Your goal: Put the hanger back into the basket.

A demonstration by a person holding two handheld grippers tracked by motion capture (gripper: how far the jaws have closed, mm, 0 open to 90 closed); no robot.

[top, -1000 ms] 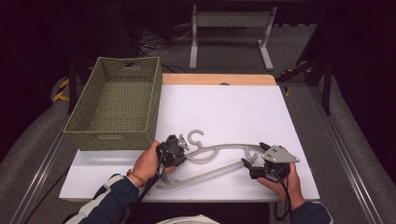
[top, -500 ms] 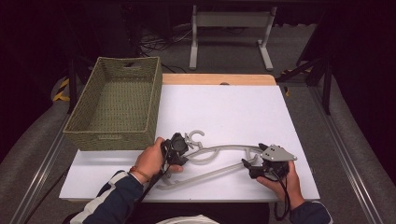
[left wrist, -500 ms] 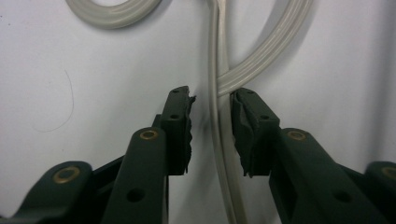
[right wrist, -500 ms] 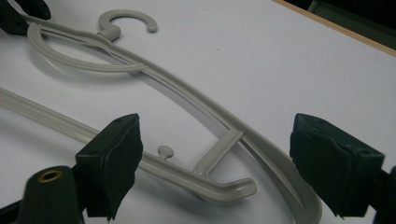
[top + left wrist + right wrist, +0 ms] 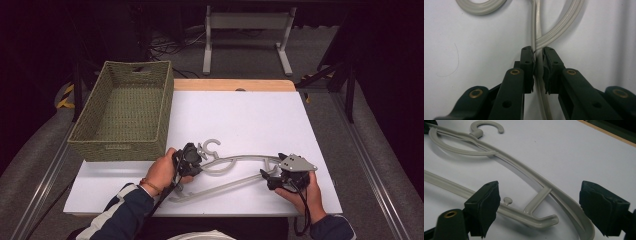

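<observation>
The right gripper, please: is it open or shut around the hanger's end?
Open. In its own view the right gripper has its pads wide apart on either side of the grey hanger, touching neither side; the hanger lies flat on the white table.

Hanger lies on the table near its front edge, between 2 grippers; the basket stands behind and to the left.

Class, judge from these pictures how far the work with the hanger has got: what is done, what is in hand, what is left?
Done: the left gripper is shut on the hanger, near its hook. In hand: the right gripper stands open around the hanger's far end, not yet clamped. Left: probably closing it and lifting; the hanger lies on the table and the basket holds nothing.
</observation>
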